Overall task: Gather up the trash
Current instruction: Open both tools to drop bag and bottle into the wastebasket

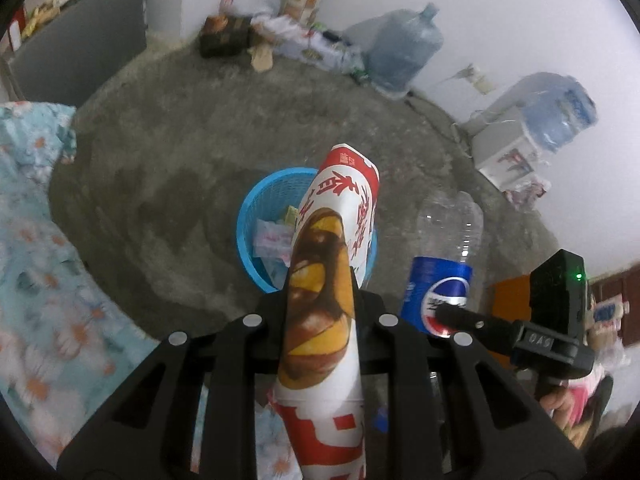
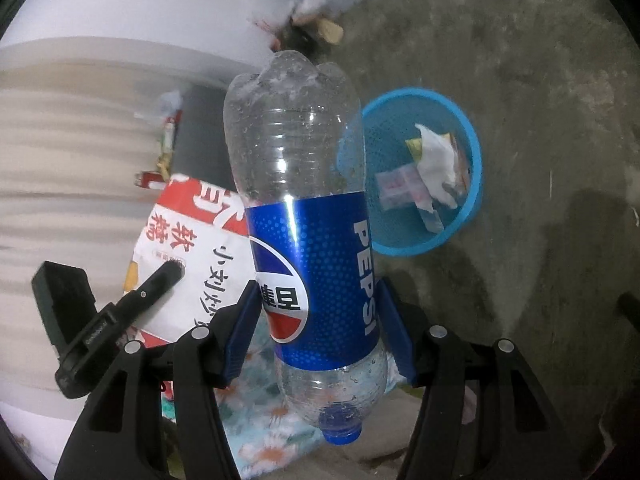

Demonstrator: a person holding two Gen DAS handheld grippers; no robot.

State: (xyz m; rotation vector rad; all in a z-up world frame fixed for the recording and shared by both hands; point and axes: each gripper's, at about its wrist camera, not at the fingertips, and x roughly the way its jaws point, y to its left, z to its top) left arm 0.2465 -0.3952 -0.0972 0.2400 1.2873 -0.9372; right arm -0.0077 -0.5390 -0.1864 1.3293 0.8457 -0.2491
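Observation:
My left gripper (image 1: 320,304) is shut on a rolled red-and-white paper snack bag (image 1: 324,292) with a chestnut picture, and the bag points down over a blue mesh basket (image 1: 244,216) on the concrete floor. In the right wrist view my right gripper (image 2: 318,292) is shut on an empty Pepsi bottle (image 2: 316,272), its blue pads pressed on the label and the cap toward the camera. That bottle (image 1: 444,276) hangs just right of the bag. Wrappers and tissue lie in the basket (image 2: 476,148). The snack bag (image 2: 200,248) also shows to the bottle's left.
Floral bedding (image 1: 36,240) fills the left side. Two large water jugs (image 1: 404,48) (image 1: 556,112), a white box, bags and clutter line the far wall. A grey cabinet (image 1: 80,52) stands at the back left. A person's hand (image 1: 564,404) grips the right tool.

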